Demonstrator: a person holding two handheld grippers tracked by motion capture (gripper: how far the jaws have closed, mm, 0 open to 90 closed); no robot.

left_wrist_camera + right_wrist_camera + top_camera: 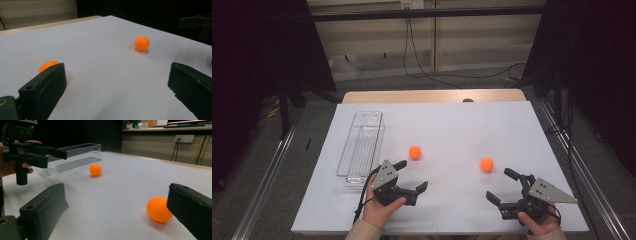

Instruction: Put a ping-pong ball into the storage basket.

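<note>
Two orange balls lie on the white table top [452,125]. The left ball [414,152] sits just beyond my left gripper [414,174], which is open and holds nothing. In the left gripper view this ball [47,66] peeks out from behind the left jaw, and the other ball [142,43] lies farther off. The right ball [486,164] rests just left of my right gripper [498,184], also open and holding nothing. In the right gripper view that ball [157,208] sits against the inner side of the right jaw, not gripped, and the left ball [95,169] lies farther off.
A long clear plastic tray [360,145] lies on the table's left side, just beyond the left hand; the right gripper view shows this tray [75,157] behind the left gripper [32,152]. Dark curtains flank the table, and cables run along the floor behind it.
</note>
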